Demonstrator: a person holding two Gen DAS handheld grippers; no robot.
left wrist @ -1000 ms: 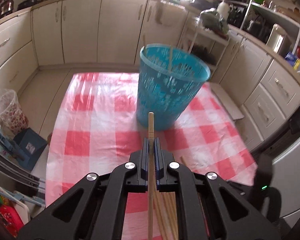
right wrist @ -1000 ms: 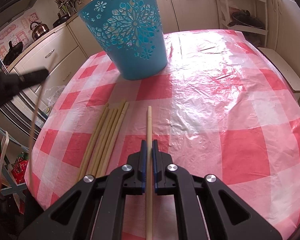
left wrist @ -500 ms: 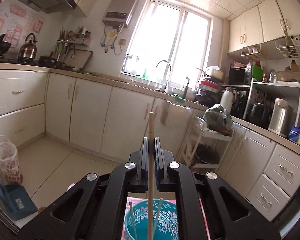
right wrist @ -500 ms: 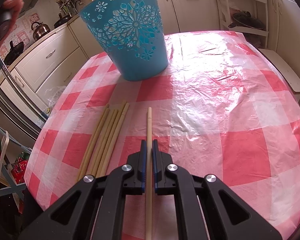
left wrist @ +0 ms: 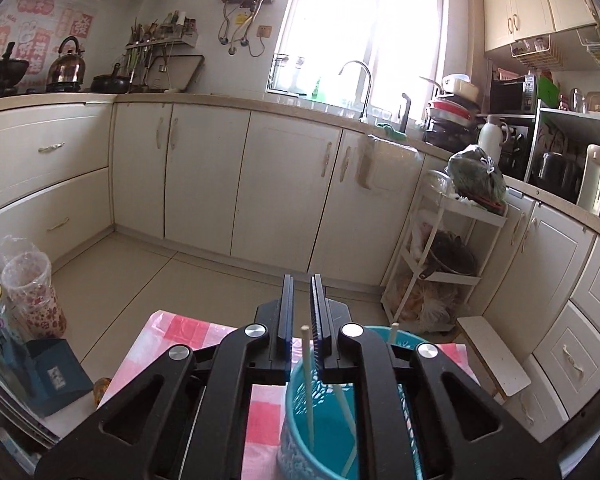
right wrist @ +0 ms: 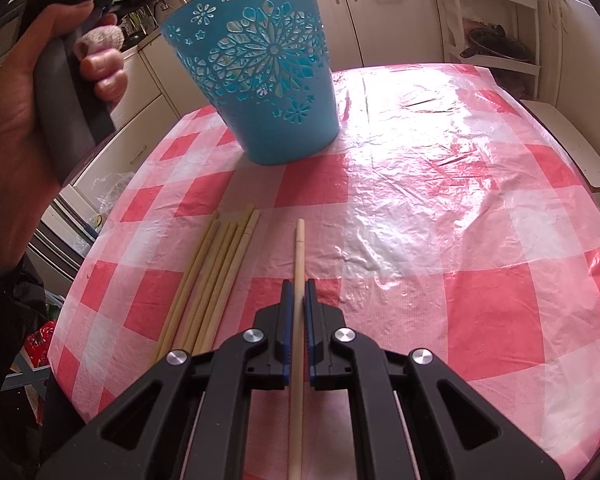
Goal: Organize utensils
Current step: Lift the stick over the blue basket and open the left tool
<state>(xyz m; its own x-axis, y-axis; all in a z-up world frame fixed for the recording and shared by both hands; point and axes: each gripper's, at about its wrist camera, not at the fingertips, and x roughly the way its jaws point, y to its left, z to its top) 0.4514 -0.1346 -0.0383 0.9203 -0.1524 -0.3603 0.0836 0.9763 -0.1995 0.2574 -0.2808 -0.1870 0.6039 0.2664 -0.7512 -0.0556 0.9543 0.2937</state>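
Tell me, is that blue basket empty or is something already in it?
Not empty. The left view looks down into the blue basket, and thin pale chopsticks stand leaning inside it, their tips poking above the rim.

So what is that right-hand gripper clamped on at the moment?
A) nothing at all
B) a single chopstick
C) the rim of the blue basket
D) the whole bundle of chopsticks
B: in the right wrist view the right gripper is shut on one chopstick running between its fingers, while the bundle of chopsticks lies apart on the checked tablecloth and the blue basket stands farther back.
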